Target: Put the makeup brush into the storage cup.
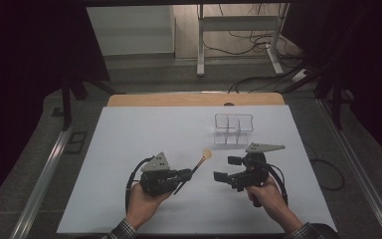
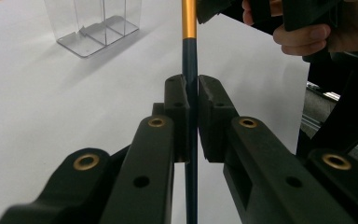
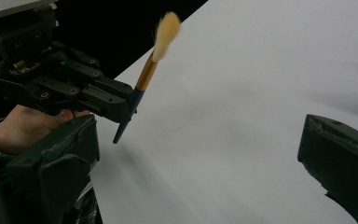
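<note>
Nearest the lens in the left gripper view, left gripper jaws were pinched on the dark handle of a makeup brush, which ran up the frame's centre. High view: the left gripper sat at lower centre-left, and the brush pointed up and right, with its pale tuft just short of the right gripper. Right gripper jaws stood spread wide, nothing between them. Clear plastic organizer stood upright on the white table, upper right of centre, apart from both grippers.
</note>
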The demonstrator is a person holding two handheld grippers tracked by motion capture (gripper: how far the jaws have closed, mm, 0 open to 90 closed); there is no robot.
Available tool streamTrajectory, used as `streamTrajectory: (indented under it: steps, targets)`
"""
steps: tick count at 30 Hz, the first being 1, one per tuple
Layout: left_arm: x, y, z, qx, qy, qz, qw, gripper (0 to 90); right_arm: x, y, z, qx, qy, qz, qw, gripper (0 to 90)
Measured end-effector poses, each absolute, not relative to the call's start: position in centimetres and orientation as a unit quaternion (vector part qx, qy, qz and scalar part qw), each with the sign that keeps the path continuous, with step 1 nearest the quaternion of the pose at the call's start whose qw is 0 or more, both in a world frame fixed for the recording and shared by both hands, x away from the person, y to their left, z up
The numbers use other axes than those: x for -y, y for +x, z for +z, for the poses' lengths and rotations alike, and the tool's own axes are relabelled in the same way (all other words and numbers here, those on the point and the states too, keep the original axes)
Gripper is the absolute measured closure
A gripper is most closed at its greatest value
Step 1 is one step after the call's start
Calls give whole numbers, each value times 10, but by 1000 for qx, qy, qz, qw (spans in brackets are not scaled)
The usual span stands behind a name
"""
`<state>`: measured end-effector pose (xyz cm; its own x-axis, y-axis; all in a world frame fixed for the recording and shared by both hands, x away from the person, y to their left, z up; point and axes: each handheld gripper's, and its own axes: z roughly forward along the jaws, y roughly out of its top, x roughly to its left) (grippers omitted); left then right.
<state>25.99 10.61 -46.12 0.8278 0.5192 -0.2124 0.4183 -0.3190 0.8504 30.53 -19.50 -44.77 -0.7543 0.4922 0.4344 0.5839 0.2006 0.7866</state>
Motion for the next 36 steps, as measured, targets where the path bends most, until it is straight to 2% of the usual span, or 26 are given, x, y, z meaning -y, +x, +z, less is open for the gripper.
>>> streamTrajectory:
  steps: [21, 26, 32, 36]
  targets:
    - [-102, 259, -461, -283, 813, 47, 506, 830, 167, 311, -447, 773, -348, -526, 71, 8]
    - [-101, 259, -461, -282, 813, 46, 507, 831, 160, 309, -444, 780, -336, -523, 64, 16]
    - [-101, 258, -461, -281, 813, 47, 508, 831, 155, 310, -443, 778, -339, -522, 79, 79]
    - [-100, 258, -461, -281, 813, 46, 508, 831, 156, 313, -443, 775, -342, -525, 86, 197]
